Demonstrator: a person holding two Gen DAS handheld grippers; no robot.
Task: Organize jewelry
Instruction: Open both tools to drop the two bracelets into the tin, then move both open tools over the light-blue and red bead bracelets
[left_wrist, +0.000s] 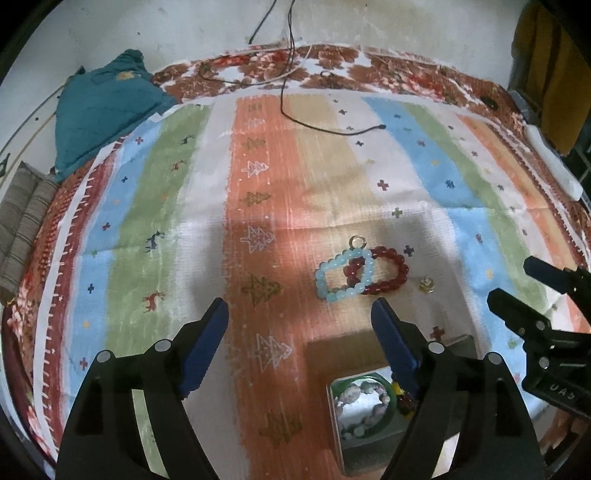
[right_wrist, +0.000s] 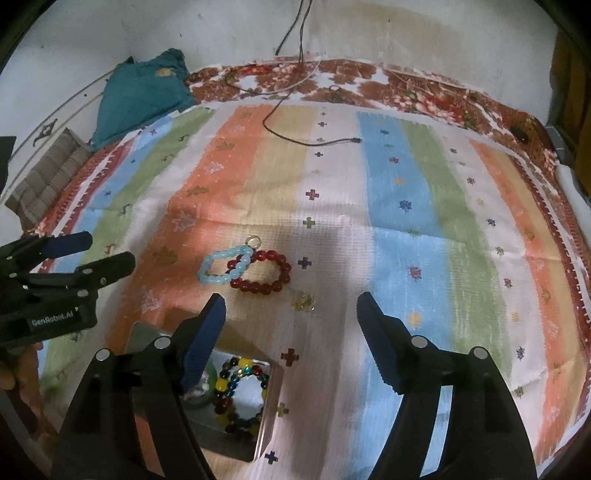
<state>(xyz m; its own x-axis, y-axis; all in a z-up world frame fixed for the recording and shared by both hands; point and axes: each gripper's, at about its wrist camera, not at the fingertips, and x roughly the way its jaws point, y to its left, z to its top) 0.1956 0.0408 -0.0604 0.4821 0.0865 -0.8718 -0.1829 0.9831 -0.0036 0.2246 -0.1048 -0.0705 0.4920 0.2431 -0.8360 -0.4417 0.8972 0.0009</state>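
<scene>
Box (right_wrist: 264, 424) is already holding several bracelets; blue bracelet (right_wrist: 221, 266), red bracelet (right_wrist: 264, 275) and ring (right_wrist: 254, 240) are still lying outside. Both grippers' jaws are gaping, empty.

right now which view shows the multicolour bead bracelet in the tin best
The right wrist view: the multicolour bracelet lies mostly unobstructed inside the metal tin. In the left wrist view the left gripper finger covers it, leaving only a sliver of colour showing.

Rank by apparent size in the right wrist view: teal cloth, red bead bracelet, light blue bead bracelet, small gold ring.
1. teal cloth, though farthest
2-3. red bead bracelet and light blue bead bracelet: look alike, overlapping, no ranking
4. small gold ring
</scene>
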